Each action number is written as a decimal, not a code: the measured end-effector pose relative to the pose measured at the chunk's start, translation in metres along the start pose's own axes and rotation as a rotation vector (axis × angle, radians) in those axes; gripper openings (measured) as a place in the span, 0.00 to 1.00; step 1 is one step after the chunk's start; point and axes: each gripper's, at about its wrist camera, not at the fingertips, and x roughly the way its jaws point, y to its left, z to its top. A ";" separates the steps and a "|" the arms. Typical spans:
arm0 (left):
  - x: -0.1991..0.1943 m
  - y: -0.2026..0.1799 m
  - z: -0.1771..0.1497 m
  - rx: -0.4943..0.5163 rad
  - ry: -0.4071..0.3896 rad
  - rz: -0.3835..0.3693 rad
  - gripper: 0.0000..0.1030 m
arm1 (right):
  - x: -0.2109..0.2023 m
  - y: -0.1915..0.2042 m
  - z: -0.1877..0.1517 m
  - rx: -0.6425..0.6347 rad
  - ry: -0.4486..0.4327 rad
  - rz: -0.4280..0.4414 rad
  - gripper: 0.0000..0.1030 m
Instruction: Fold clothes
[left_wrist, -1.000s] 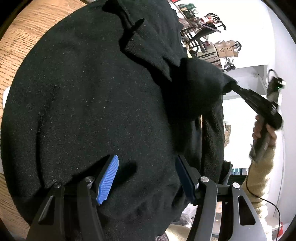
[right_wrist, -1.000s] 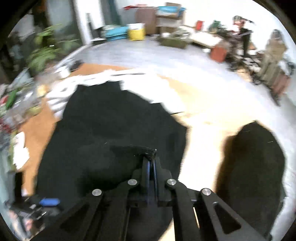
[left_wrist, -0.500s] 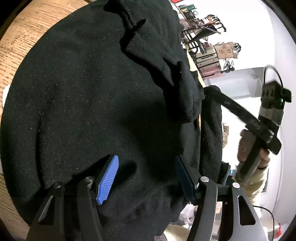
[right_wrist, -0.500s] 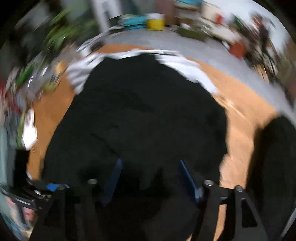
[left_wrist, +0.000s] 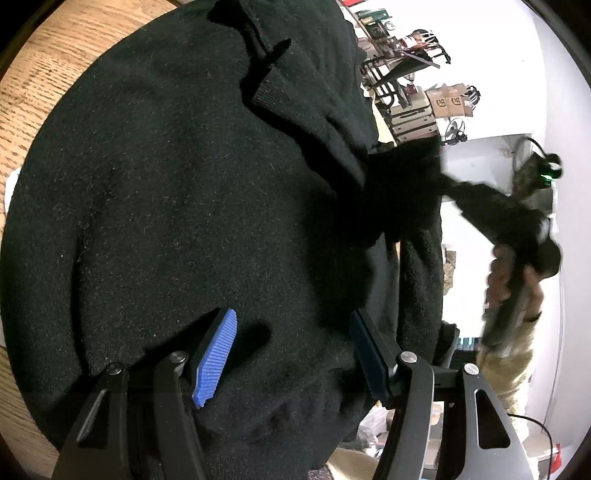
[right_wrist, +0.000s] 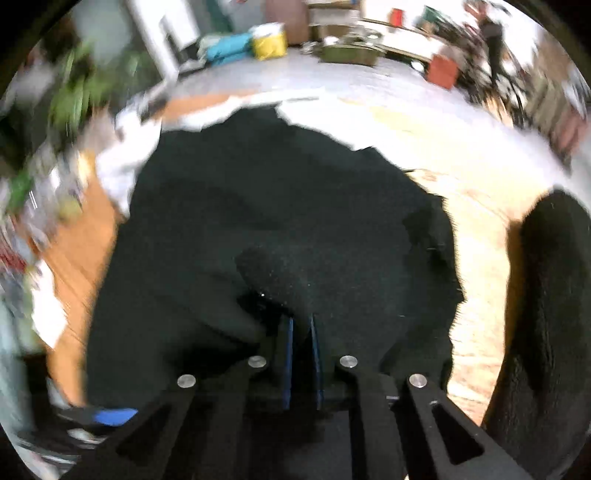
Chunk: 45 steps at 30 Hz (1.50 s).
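A black knit sweater (left_wrist: 177, 192) lies spread over a wooden table (left_wrist: 40, 70) and fills most of the left wrist view. My left gripper (left_wrist: 291, 332) hovers open just above its lower part, blue pads wide apart with nothing between them. In the right wrist view the same sweater (right_wrist: 280, 206) covers the table, and my right gripper (right_wrist: 300, 328) is shut on a raised fold of its fabric. The left wrist view shows the right gripper (left_wrist: 443, 184) at the sweater's right edge, pinching a lifted flap, held by a hand (left_wrist: 513, 273).
White cloth or paper (right_wrist: 125, 166) lies under the sweater's far side. Another dark garment (right_wrist: 546, 295) rests at the table's right edge. Shelves, boxes (left_wrist: 447, 101) and floor clutter fill the room behind. Bare wood (right_wrist: 476, 184) shows to the sweater's right.
The right gripper opened half a second ago, then closed again on a fold of the sweater and lifted it. The left gripper has stayed open and still.
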 end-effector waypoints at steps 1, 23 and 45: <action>0.000 0.000 0.000 -0.001 0.000 -0.002 0.63 | -0.008 -0.004 0.005 0.027 -0.013 0.028 0.10; 0.000 0.000 -0.002 0.010 0.002 0.006 0.63 | 0.016 -0.015 0.024 0.197 0.021 0.104 0.54; -0.007 0.012 0.000 -0.008 -0.001 -0.012 0.63 | 0.034 -0.112 -0.073 0.212 0.072 -0.386 0.63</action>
